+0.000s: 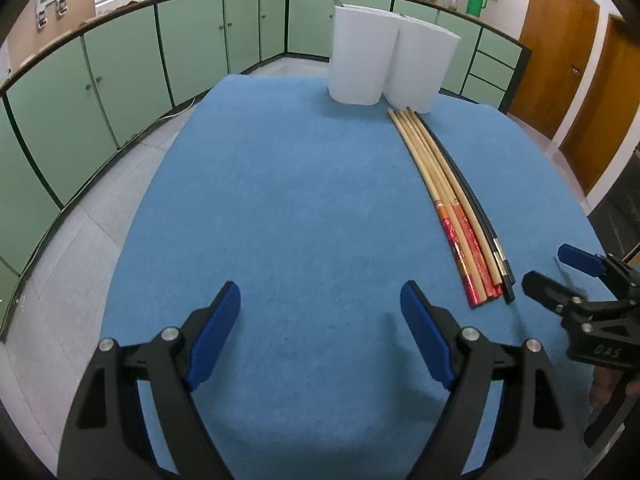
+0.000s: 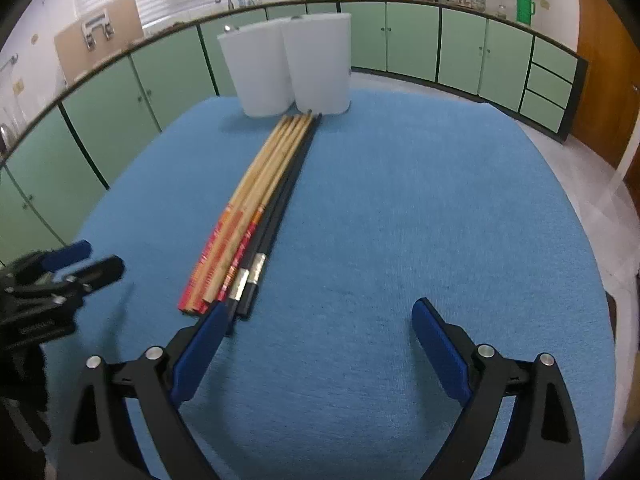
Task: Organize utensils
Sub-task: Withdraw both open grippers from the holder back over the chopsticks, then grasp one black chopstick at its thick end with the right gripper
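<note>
A bundle of chopsticks (image 1: 448, 200), several wooden ones with red and orange ends and two black ones, lies on the blue table mat (image 1: 300, 200). Two white plastic holders (image 1: 362, 56) stand side by side at the far end of the mat, just beyond the chopstick tips. My left gripper (image 1: 320, 308) is open and empty over bare mat, left of the bundle. My right gripper (image 2: 320, 320) is open and empty, its left finger (image 2: 208, 332) just at the near ends of the chopsticks (image 2: 256, 216). The holders also show in the right wrist view (image 2: 288, 64).
Green kitchen cabinets (image 1: 120, 80) curve around behind the table, with pots and a green flask (image 1: 476, 0) on the counter. Brown doors (image 1: 560, 64) stand at the right. Grey tiled floor (image 1: 60, 280) lies to the left of the table.
</note>
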Tool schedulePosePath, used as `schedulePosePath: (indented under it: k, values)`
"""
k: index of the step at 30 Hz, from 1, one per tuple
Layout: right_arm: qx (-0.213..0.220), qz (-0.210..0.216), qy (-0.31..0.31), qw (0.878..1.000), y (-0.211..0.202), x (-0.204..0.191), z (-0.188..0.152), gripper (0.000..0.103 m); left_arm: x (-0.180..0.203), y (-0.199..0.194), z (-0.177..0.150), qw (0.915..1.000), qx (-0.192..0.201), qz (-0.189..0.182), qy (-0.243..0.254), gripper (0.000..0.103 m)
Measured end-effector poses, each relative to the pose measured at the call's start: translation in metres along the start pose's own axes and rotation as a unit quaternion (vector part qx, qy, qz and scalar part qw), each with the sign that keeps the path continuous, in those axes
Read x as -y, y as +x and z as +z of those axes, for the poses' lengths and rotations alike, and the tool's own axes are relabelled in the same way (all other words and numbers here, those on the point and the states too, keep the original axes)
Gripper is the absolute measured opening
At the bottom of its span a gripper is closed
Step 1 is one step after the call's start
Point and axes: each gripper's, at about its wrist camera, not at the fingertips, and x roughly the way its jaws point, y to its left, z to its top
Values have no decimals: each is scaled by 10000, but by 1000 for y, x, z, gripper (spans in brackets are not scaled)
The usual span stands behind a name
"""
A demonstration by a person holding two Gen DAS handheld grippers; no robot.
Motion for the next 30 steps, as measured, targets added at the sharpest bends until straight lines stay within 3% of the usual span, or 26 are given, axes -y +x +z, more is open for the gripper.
schedulePosePath:
  k: [10, 16, 20, 24, 26, 30]
  values:
    - [-88, -324, -308, 9990, 10, -12, 1, 91, 2, -1, -1, 10000, -58, -11, 25, 82]
    - [-46, -607, 54, 9981, 6, 7, 1, 91, 3, -2, -1, 10000, -66, 51, 47, 83]
    - [100, -212, 269, 9994, -2, 10, 0, 88, 1, -1, -2, 9999, -94, 60, -7, 84]
    - [63, 9, 126, 9999, 4, -4, 4, 64, 3, -1, -3, 9999, -118, 55, -1, 84]
    - [99, -92, 26, 9999, 7, -11, 6, 57, 4, -2, -3, 9999, -113, 50, 18, 84]
    - [117, -84, -106, 9998, 8, -16, 7, 16, 11, -3, -1, 9999, -102, -35, 49, 84]
